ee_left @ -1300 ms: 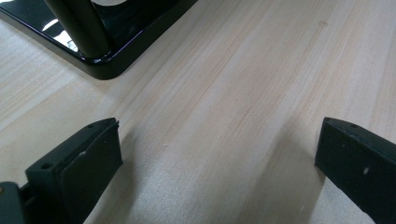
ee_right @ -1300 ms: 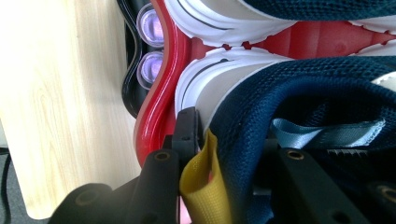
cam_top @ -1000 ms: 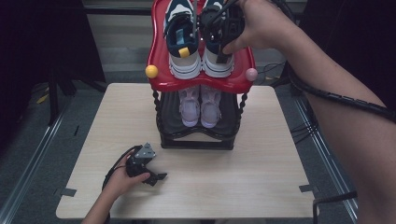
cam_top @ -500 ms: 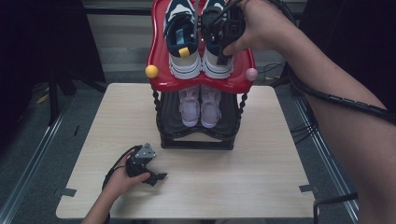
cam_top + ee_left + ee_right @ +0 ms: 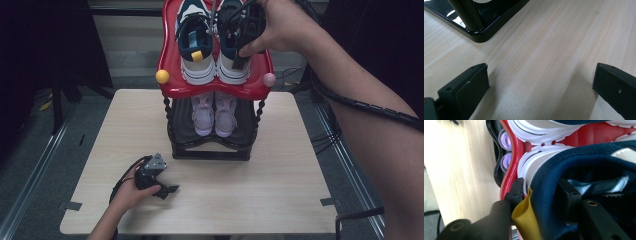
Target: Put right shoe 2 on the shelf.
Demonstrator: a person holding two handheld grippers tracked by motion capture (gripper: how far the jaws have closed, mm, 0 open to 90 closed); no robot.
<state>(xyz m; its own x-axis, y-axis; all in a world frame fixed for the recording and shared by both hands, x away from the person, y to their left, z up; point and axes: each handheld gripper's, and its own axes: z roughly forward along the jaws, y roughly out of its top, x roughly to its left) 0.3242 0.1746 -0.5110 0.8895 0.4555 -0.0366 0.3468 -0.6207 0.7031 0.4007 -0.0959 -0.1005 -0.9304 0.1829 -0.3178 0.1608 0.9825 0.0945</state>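
A pair of navy-and-white sneakers stands on the red top shelf (image 5: 215,90) of a black shoe rack. My right gripper (image 5: 241,31) is shut on the heel of the right-hand sneaker (image 5: 231,67). In the right gripper view one jaw sits outside the heel by the yellow pull tab (image 5: 526,217) and the other inside the navy collar (image 5: 586,165), with the right gripper (image 5: 541,190) clamping the padding. The left-hand sneaker (image 5: 196,50) stands beside it. My left gripper (image 5: 167,190) rests on the table at the front left, and the left gripper (image 5: 541,77) is open on bare wood.
A pair of lavender shoes (image 5: 215,114) sits on the rack's lower shelf. A yellow ball (image 5: 162,76) and a pink ball (image 5: 269,79) cap the red shelf's corners. The rack's black base (image 5: 481,30) lies just ahead of the left gripper. The wooden table (image 5: 280,200) extends around it.
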